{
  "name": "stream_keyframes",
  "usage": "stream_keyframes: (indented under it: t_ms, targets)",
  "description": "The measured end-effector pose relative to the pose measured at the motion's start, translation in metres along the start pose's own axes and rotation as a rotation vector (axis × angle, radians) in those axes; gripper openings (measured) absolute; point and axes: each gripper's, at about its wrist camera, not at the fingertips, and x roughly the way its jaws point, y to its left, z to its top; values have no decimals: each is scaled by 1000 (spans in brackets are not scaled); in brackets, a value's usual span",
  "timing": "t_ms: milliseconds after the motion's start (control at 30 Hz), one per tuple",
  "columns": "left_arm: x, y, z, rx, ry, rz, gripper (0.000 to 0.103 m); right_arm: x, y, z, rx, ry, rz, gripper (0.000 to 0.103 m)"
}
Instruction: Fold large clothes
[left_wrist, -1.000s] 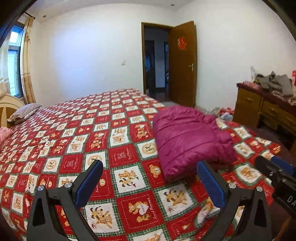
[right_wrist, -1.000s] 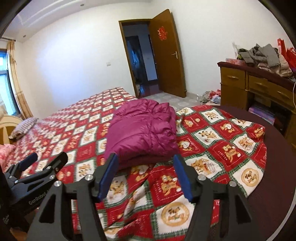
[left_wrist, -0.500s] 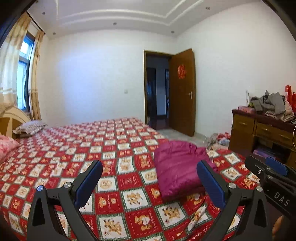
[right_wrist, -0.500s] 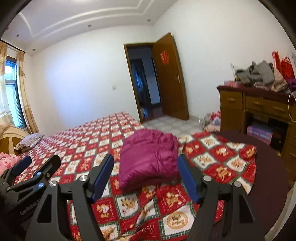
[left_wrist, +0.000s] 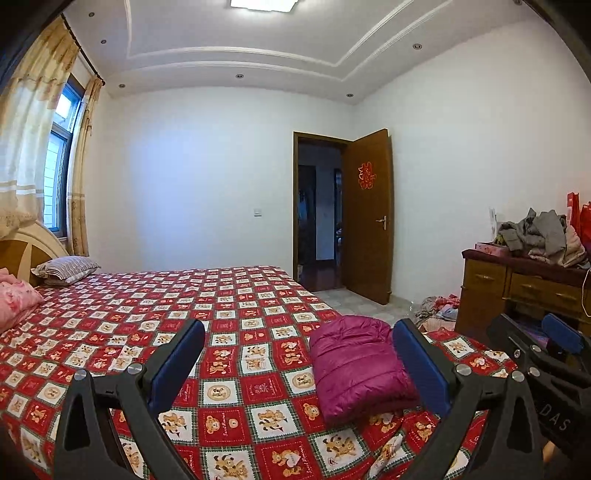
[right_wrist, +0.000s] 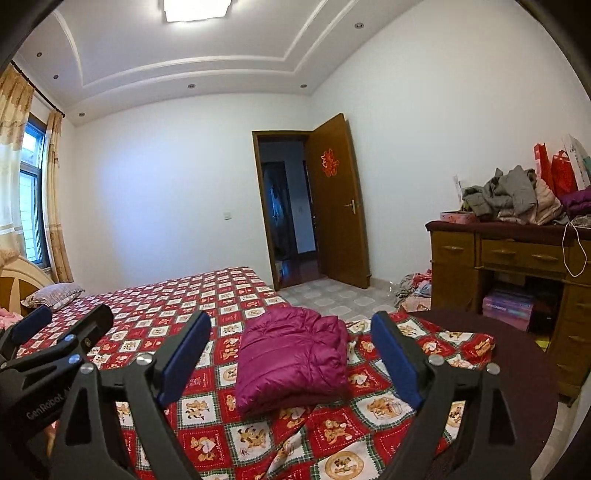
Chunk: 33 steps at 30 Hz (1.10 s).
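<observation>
magenta puffer jacket folded into a neat bundle, lying on the red cartoon-bear bedspread near the foot corner of the bed, door side. right gripper level over the near edge of the bed, blue pads spread wide, just been opening, nothing between them, nothing touched; jacket framed in the gap but lying well beyond the fingertips. left gripper likewise gaping, blue pads wide apart, holding nothing, only bedspread and the jacket's near side seen past them. in the left wrist view, jacket sitting toward the right finger, partly hidden behind that pad. each gripper showing at the edge of the other's view, side by side, apart. bedspread rumpled and bunched at the near corner below the jacket, smooth across the rest of the bed. striped pillow up at the headboard, pink bedding beside it. wooden dresser against the right wall, heaped with grey and beige clothes, red bags behind the heap. more clothes in a pile on the tiled floor between bed and dresser. brown door standing open, red paper ornament on it. curtained window on the left wall.
</observation>
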Motion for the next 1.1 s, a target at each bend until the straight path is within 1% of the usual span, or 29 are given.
stream_keyframes:
  t_ms: [133, 267, 667, 1100]
  targets:
    - [0, -1, -1, 6, 1, 4, 102, 0, -2, 0, 6, -2, -7, 92]
    - [1, -1, -1, 5, 6, 7, 102, 0, -4, 0, 11, 4, -3, 92]
    - [-3, -1, 0, 4, -15, 17, 102, 0, -5, 0, 11, 3, -7, 92]
    - [-3, -1, 0, 1, -11, 20, 102, 0, -5, 0, 13, 1, -9, 92]
